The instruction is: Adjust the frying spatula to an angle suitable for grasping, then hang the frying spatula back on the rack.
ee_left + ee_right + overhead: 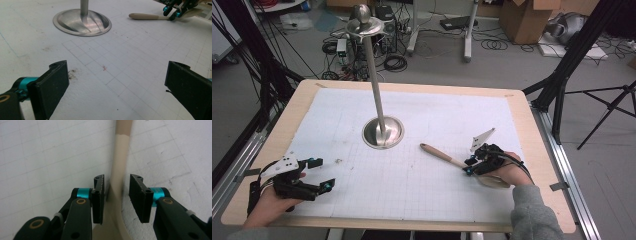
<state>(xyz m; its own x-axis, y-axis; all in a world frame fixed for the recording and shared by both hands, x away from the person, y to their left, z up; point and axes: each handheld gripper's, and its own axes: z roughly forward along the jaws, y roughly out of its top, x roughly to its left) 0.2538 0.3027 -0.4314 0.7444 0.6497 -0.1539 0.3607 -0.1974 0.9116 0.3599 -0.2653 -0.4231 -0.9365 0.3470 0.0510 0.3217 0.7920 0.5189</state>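
A beige spatula (443, 155) lies on the white grid mat (412, 185), its handle pointing toward the metal stand and its blade under a person's right hand. My right gripper (468, 166) straddles the spatula's thin neck (121, 150). The left jaw stands close against it and a gap shows at the right jaw, so the right gripper (116, 180) is open around the neck. My left gripper (325, 173) rests near the mat's front left corner. The left gripper (116, 72) is wide open, with bare mat between its jaws. From there the spatula (143, 16) and the right gripper (172, 12) lie far off.
A metal stand with a round base (383, 132) and a tall pole topped by a dish (364, 26) stands mid-table; its base (82, 23) is ahead of the left gripper. The wooden table edge (542, 150) frames the mat. Cables and tripods lie on the floor beyond.
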